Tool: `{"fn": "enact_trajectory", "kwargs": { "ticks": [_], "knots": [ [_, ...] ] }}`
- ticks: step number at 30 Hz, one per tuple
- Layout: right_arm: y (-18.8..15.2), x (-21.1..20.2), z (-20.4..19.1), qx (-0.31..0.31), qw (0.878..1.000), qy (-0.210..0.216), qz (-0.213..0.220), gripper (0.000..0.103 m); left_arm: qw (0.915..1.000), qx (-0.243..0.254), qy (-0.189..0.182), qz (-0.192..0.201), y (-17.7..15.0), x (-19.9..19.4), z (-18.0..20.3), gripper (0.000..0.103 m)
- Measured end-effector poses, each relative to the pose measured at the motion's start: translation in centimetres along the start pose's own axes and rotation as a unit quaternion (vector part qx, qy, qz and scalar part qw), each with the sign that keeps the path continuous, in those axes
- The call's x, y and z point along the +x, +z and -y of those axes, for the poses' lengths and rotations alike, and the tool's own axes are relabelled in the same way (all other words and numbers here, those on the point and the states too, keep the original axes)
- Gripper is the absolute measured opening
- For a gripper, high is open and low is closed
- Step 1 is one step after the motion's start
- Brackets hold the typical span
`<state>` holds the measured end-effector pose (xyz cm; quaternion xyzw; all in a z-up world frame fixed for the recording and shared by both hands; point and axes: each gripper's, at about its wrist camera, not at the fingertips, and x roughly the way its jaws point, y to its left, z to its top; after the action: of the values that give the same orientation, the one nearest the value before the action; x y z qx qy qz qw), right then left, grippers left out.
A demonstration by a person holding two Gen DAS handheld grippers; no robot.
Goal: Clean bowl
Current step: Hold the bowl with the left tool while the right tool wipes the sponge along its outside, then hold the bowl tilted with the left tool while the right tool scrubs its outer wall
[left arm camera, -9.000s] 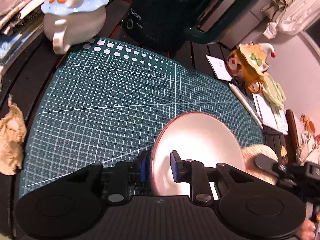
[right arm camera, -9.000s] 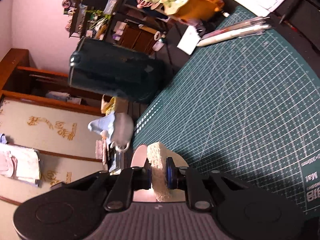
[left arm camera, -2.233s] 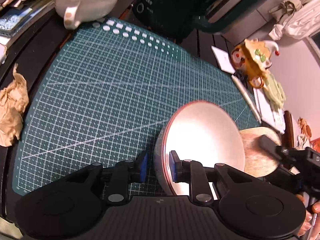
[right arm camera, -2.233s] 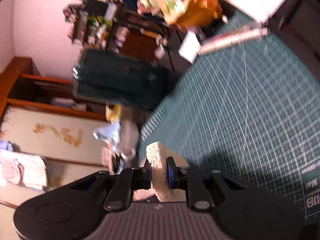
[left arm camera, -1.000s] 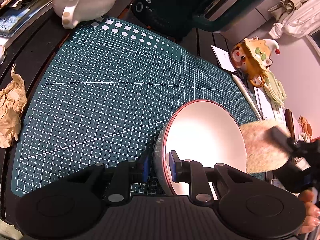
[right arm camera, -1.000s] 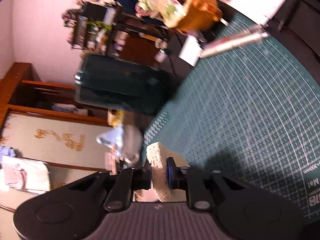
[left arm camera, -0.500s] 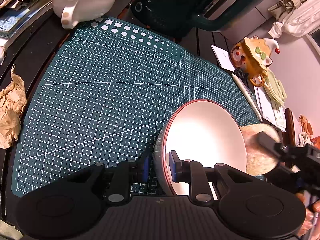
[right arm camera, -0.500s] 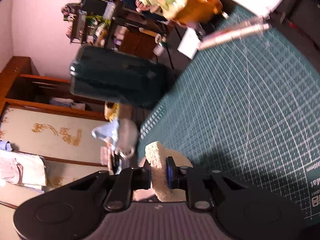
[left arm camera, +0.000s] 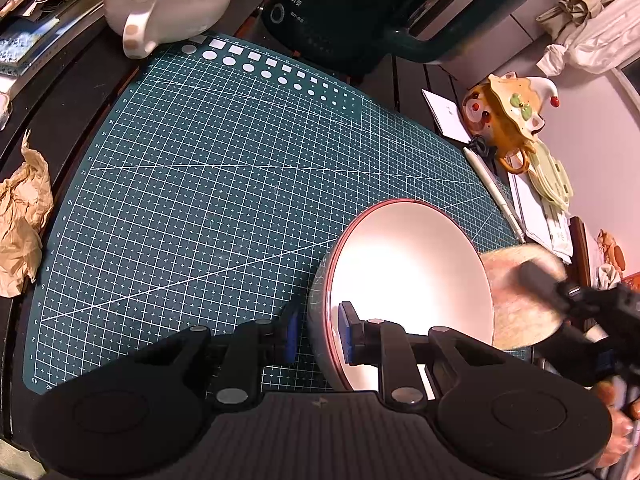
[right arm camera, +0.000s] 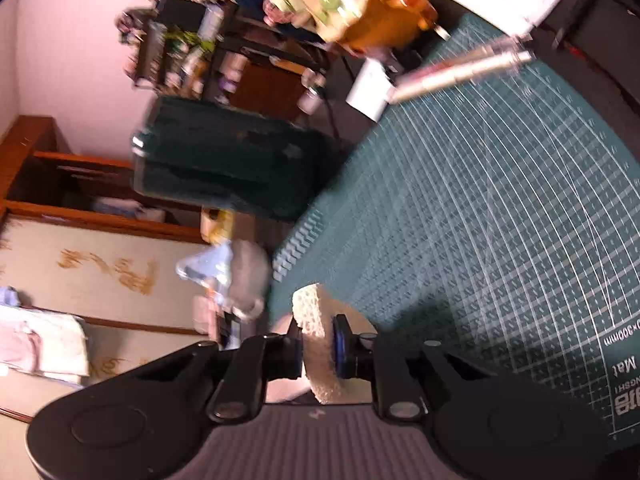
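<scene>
- My left tool (left arm camera: 316, 338) is clamped on the rim of the white round bowl with the thin red edge (left arm camera: 408, 280): one blue pad inside the wall, one outside.
- The bowl is tipped up on its side, opening facing right in the left wrist view, over the near right part of the dark green gridded cutting mat (left arm camera: 224, 184). I can't tell whether its lower edge touches the mat.
- My right tool (right arm camera: 318, 350) is pinched tight on the pale, coarse round scrubbing sponge (right arm camera: 316, 344), which stands on edge between the blue pads.
- From the left wrist camera that sponge (left arm camera: 516, 300) sits against the right side of the bowl's rim, blurred; the right tool (left arm camera: 592, 312) shows as a dark shape behind it.
- In the right wrist view a sliver of the bowl (right arm camera: 280, 328) shows just behind the sponge; the rest is hidden by the tool body.
- A bit of the person's hand (left arm camera: 616, 436) is visible at the bottom right of the left view.
- Elsewhere on the worktop: dark green electric kettle (left arm camera: 360, 8) at the mat's far edge, white mug with a pale blue lid (left arm camera: 168, 4) far left, crumpled brown paper (left arm camera: 22, 220) off the left edge, orange figurine-style mug (left arm camera: 508, 120) and a white pen (left arm camera: 494, 192) off the right edge.
- The right wrist picture is motion-blurred; background detail is unreadable.
</scene>
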<state>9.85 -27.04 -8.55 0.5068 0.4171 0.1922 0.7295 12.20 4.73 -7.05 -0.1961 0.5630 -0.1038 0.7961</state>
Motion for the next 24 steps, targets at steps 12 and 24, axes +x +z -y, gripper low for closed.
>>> {"fn": "enact_trajectory", "kwargs": {
  "ticks": [12,24],
  "knots": [
    [-0.2,0.3,-0.1,-0.009,1.000,-0.003,-0.002,0.015,1.0000,0.001,0.000,-0.001,0.1,0.0,-0.1,0.020],
    [-0.2,1.0,0.2,-0.013,1.000,-0.018,-0.007,0.015,1.0000,0.001,0.002,0.004,0.2,0.1,0.1,0.020]
  ]
}}
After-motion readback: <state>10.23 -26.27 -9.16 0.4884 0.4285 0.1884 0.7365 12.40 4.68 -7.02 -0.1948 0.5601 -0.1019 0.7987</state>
